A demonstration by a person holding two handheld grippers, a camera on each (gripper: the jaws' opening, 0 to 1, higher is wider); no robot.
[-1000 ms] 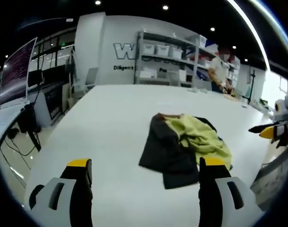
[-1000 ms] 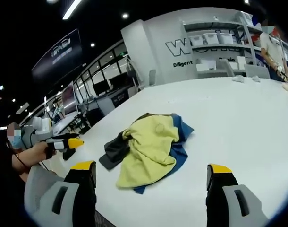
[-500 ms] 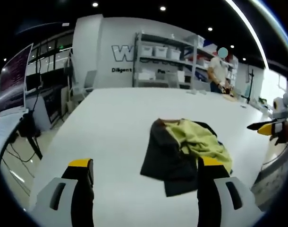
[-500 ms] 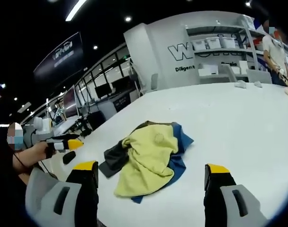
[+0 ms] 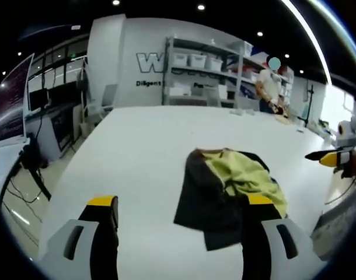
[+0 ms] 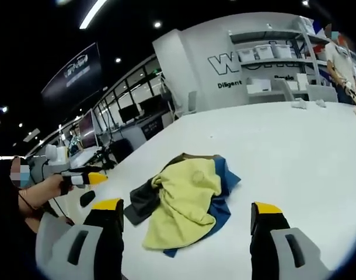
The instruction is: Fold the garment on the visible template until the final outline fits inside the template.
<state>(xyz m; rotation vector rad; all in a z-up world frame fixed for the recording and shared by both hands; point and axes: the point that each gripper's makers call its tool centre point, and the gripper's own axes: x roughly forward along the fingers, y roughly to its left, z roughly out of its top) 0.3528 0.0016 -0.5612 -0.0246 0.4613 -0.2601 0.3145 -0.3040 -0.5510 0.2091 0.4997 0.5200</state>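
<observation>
Since the crumpled yellow, dark grey and blue cloth garment [image 6: 187, 207] lies heaped mid white table [image 5: 137, 151], folding's not begun; no template seen. Left gripper [image 5: 175, 219] & right gripper [image 6: 187, 224]: jaws wide apart, nothing held.

Bare table [image 6: 295, 151] all round crumpled garment [image 6: 187, 201]; approach open every side.

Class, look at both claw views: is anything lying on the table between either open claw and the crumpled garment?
Nothing visible does. In both views only bare white table lies between the garment and each claw: the right claw and the left claw, both open and short of it.
</observation>
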